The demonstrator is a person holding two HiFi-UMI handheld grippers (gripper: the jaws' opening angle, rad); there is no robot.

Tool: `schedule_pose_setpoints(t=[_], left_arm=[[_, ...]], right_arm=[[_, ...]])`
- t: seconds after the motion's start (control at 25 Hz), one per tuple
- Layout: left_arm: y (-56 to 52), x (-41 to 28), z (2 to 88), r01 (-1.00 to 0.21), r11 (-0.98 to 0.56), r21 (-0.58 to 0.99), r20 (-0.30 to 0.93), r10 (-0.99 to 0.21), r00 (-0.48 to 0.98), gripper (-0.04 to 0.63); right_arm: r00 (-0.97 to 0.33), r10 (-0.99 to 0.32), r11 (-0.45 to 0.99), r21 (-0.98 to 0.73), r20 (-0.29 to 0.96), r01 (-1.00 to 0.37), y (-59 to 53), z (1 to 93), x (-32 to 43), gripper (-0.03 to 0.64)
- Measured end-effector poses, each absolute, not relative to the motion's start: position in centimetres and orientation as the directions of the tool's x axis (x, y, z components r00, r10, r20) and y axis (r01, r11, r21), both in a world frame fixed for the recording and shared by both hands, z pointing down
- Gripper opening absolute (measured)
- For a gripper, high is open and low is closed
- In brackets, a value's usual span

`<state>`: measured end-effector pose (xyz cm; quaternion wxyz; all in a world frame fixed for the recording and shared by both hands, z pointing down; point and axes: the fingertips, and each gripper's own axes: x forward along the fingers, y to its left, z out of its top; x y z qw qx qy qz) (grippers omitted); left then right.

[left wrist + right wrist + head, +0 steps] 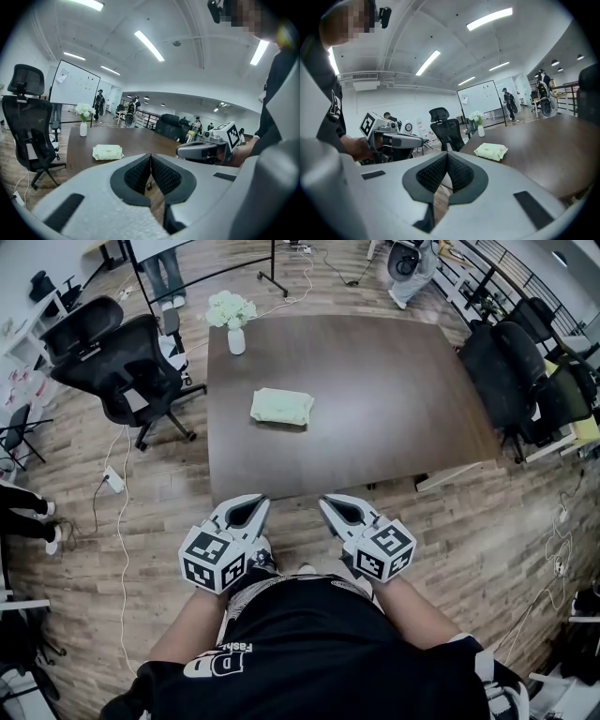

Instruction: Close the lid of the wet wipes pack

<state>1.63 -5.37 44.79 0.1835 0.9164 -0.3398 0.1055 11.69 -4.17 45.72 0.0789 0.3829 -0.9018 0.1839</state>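
Your left gripper (251,506) and right gripper (334,507) hover side by side, short of table's (394,409) near edge. Jaws of both pressed together, gripping nothing. Wet wipes pack (281,407) lies on table, well beyond both, left of centre.

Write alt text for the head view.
A pale green wet wipes pack lies on a dark brown wooden table, a white vase of white flowers at a far corner. The left hand-held gripper and right hand-held gripper are shut and empty, short of the table.

Lid of the wet wipes pack (281,406) — too small, indistinct
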Motion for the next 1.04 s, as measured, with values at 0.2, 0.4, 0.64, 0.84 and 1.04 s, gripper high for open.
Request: schedule_pose_setpoints(t=[0.2,0.4,0.64,0.84,1.04], left_arm=[[-5.44,1.61,44.83,-0.662,-0.702,0.264,0.319,-0.584,0.747,0.020],[-5.50,1.66,44.89,-0.662,-0.702,0.263,0.320,-0.583,0.746,0.020],[-5.67,1.60,44.89,-0.663,-0.701,0.264,0.324,-0.583,0.745,0.019],[-5.93,1.59,45.04,-0.664,-0.699,0.264,0.329,-0.582,0.743,0.020],[-6.19,1.45,45.12,-0.664,-0.700,0.263,0.329,-0.582,0.744,0.019]], right_arm=[[-0.692,-0.663,0.637,-0.272,0.284,-0.721,-4.20,45.83,11.74,0.005],[-0.693,-0.663,0.637,-0.274,0.283,-0.721,-4.22,45.88,11.75,0.005],[-0.694,-0.660,0.637,-0.275,0.288,-0.720,-4.33,45.94,11.72,0.005],[-0.696,-0.657,0.639,-0.274,0.291,-0.718,-4.60,46.08,11.76,0.005],[-0.697,-0.653,0.642,-0.273,0.297,-0.717,-4.82,46.33,11.57,0.005]])
